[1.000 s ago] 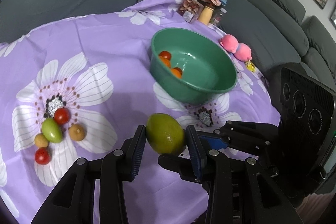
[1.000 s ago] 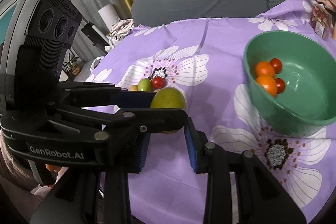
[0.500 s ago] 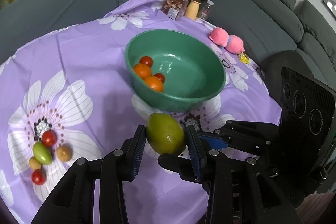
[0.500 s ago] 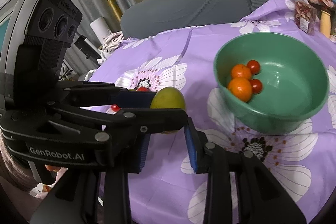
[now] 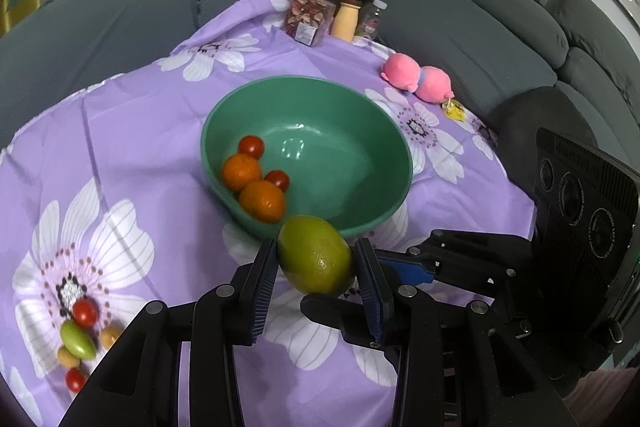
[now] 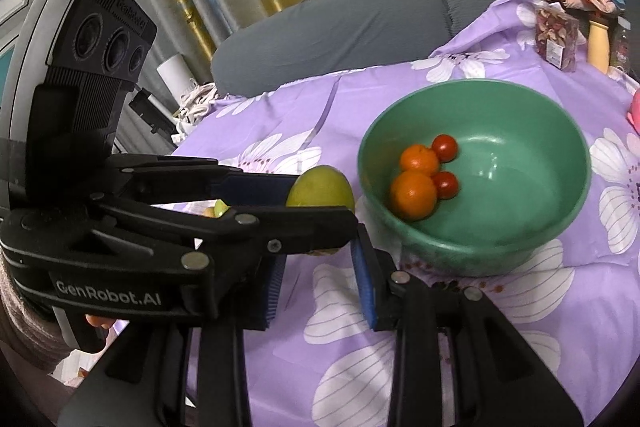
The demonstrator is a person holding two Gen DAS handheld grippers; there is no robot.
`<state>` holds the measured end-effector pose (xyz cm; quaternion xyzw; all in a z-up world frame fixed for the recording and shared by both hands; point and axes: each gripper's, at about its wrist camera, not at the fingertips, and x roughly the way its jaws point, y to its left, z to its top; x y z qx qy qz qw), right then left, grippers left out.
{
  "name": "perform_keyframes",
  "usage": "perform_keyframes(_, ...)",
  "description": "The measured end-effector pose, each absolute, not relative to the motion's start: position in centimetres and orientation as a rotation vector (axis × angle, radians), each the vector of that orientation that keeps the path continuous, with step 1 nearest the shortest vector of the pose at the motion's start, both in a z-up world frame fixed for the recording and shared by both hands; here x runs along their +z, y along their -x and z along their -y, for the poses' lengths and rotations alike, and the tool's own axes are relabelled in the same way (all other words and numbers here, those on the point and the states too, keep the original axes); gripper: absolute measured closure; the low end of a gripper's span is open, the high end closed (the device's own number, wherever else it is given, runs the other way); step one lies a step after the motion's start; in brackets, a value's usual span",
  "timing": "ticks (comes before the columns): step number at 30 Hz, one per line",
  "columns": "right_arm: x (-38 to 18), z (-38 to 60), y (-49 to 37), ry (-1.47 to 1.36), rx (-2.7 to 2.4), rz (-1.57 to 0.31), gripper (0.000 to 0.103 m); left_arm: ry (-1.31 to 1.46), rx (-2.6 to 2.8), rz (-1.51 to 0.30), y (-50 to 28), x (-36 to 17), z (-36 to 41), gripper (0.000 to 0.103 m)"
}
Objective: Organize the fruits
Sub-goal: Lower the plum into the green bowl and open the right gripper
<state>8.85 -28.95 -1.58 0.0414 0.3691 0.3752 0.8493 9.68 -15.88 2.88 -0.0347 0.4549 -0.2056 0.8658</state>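
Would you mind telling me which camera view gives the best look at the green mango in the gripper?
The left wrist view: the green mango sits unobstructed between the left gripper pads, its whole front visible. In the right wrist view, only the mango's top shows above the left gripper's black finger.

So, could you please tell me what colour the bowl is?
Green; clearest in the left wrist view.

Left tongs (image 6: 320, 205) clamp green mango (image 6: 320, 191) beside green bowl (image 6: 480, 247); right tongs (image 6: 320, 287) empty, near-closed.
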Motion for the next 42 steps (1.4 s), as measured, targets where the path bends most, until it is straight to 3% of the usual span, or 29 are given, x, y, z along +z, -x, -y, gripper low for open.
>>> perform_keyframes(36, -2.9, 31.0, -13.8, -0.059, 0.65, -0.817, 0.068, 0.244, -0.526, -1.024, -16.3, -0.3, 16.5, 0.064)
perform_keyframes(37, -2.9, 31.0, -13.8, -0.063, 0.651, -0.818, 0.068, 0.248, -0.525, -1.027, -16.3, -0.3, 16.4, 0.063)
perform_keyframes(39, -2.8, 31.2, -13.6, -0.067, 0.65, -0.816, 0.066, 0.247, -0.519, -1.025, -16.2, -0.2, 16.2, 0.047)
perform_keyframes(42, -2.6, 31.6, -13.3, -0.073, 0.639, -0.81, 0.061, 0.256, -0.507, -1.002, -15.6, 0.4, 15.4, 0.037)
